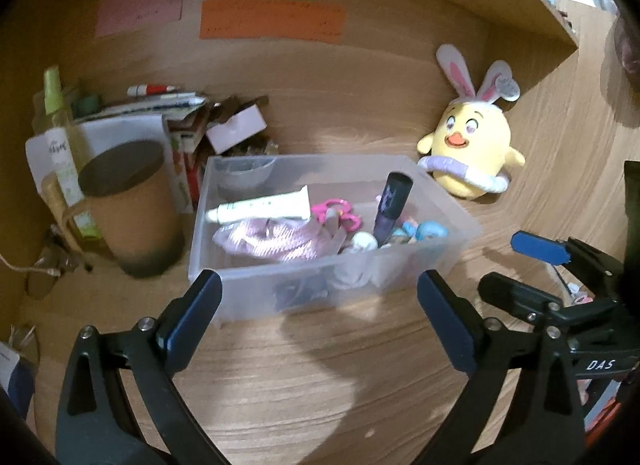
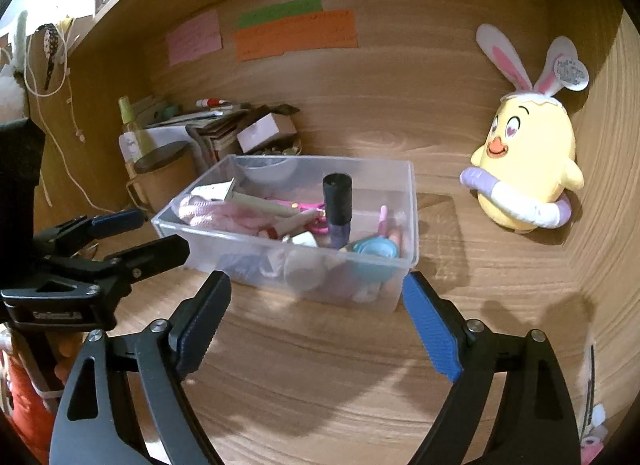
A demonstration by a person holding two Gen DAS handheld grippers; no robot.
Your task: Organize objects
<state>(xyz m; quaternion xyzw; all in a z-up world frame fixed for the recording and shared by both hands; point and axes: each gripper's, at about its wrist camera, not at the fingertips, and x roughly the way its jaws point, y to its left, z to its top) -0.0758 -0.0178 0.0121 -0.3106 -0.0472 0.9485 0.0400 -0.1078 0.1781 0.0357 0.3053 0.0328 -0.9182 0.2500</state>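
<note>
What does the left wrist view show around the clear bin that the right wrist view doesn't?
Only the left wrist view shows the white tube lying full length in the clear bin, plus a cable end beside the brown cup. Only the right wrist view shows cords hanging at far left. Both show the bin, the dark bottle, the yellow chick plush and the coloured notes.

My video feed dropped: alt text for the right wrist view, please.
Right gripper open and empty above the wooden desk, facing a clear bin of small items. Yellow chick plush stands right; left gripper enters left.
</note>
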